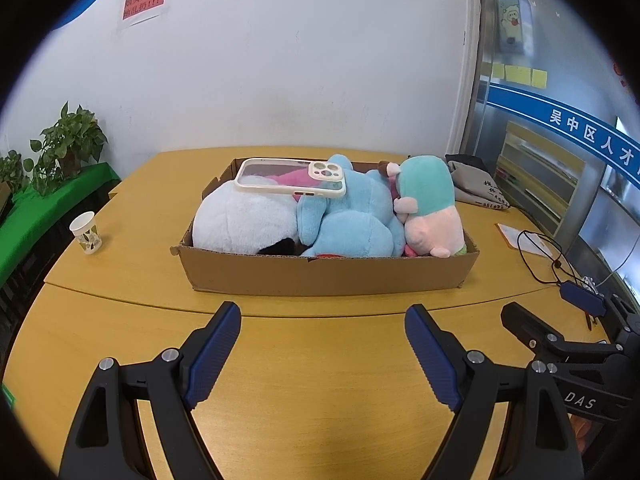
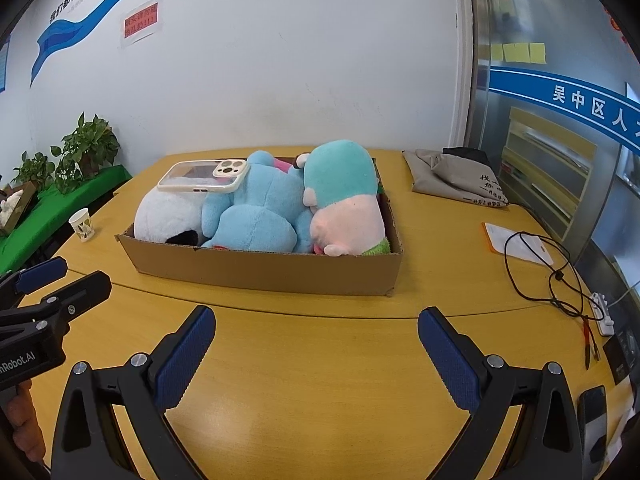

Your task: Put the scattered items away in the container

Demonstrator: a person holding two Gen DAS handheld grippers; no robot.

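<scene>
A shallow brown cardboard box (image 1: 328, 276) sits on the yellow wooden table (image 1: 280, 360), well apart from both grippers. It is packed full: a white plush toy with a black patch (image 1: 240, 220) at the left end, a light blue plush toy (image 1: 352, 220) in the middle, and a plush doll with a teal top and pale pink body (image 1: 430, 208) at the right end, leaning on the blue one. A cream-rimmed phone case with a clear back (image 1: 290, 178) lies flat on top, resting across the white and blue toys, its camera cutout toward the right.

The left gripper (image 1: 322, 322) hovers over bare tabletop on the near side of the box, jaws spread wide with nothing between the blue ribbed pads (image 1: 212, 360). The right gripper (image 2: 316, 326) does likewise beside it — wide open, empty, above bare wood.

On the table away from the box stand a white paper cup with a leaf print (image 1: 86, 232) to the left, a crumpled grey cloth bag (image 2: 456, 176) at the far right, and a black cable (image 2: 536, 268) looped over a white card (image 2: 516, 244) — none of them touching the box.
</scene>
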